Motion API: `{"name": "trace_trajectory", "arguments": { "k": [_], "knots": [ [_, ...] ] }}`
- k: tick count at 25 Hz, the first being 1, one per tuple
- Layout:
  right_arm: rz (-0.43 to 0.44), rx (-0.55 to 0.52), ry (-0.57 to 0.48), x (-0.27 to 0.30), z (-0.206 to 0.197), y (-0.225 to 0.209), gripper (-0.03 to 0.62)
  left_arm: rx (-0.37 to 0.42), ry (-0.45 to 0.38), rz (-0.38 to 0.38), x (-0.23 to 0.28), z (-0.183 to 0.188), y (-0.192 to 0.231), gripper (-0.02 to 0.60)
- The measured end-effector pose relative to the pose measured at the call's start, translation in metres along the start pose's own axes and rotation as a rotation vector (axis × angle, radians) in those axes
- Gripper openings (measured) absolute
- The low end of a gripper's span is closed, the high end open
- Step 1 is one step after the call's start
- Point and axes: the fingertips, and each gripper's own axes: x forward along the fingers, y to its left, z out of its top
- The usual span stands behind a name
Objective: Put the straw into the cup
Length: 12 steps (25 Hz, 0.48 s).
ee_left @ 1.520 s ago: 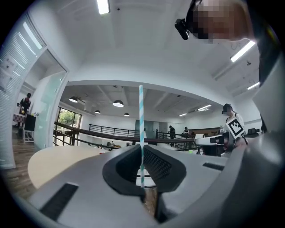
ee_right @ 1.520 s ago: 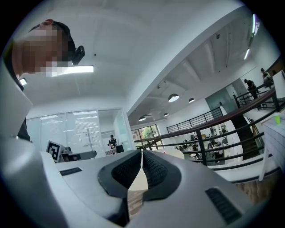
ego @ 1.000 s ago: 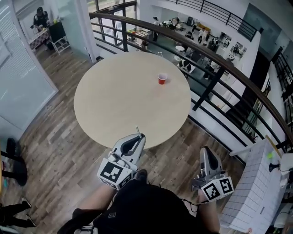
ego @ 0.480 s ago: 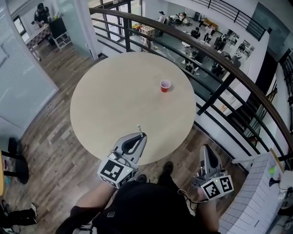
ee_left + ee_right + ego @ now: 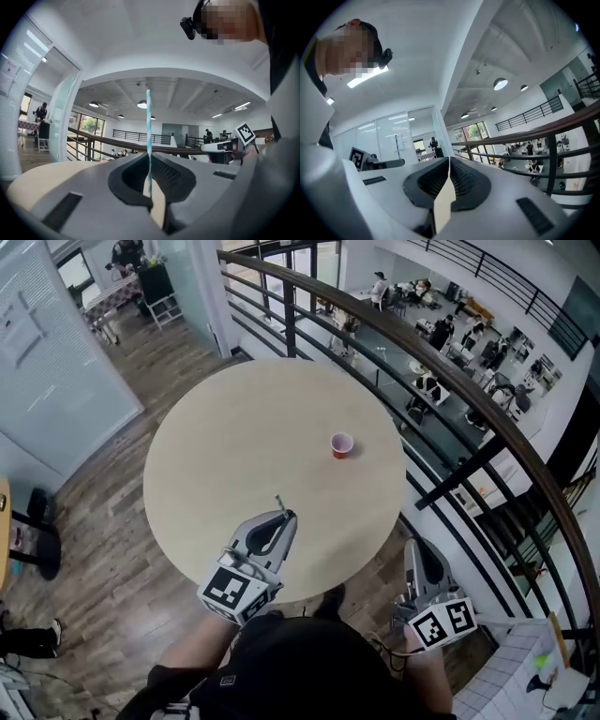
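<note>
A small red cup [image 5: 342,445] stands upright on the round beige table [image 5: 216,465], right of its middle. My left gripper [image 5: 280,518] hovers over the table's near edge, shut on a thin blue-and-white striped straw [image 5: 278,502]. In the left gripper view the straw [image 5: 148,131] rises straight up from the closed jaws of the left gripper [image 5: 150,161]. The cup lies well beyond the straw, up and to the right. My right gripper [image 5: 414,549] hangs off the table over the floor; in its own view the right gripper [image 5: 448,163] is shut with nothing in it.
A curved black railing [image 5: 441,362] runs behind and to the right of the table, with a drop to a lower floor beyond. Wood flooring [image 5: 103,549] surrounds the table. A glass wall [image 5: 56,362] stands at the left. A person works far back [image 5: 127,254].
The head view has shifted, so the table and cup sit a little lower and further right in it. Both grippers keep their places in the view, and the straw stays held.
</note>
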Motion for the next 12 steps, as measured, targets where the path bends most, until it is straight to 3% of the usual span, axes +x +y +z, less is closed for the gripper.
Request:
{"name": "trace_trajectory", "arguments": {
  "k": [6, 12],
  "knots": [
    [0.102, 0.006, 0.052, 0.034, 0.016, -0.041, 0.025, 0.004, -0.003, 0.132, 0.037, 0.009, 0.009, 0.018],
    [0.148, 0.043, 0.135, 0.060, -0.009, -0.056, 0.025, -0.009, 0.014, 0.150, 0.071, 0.000, 0.016, 0.018]
  ]
}}
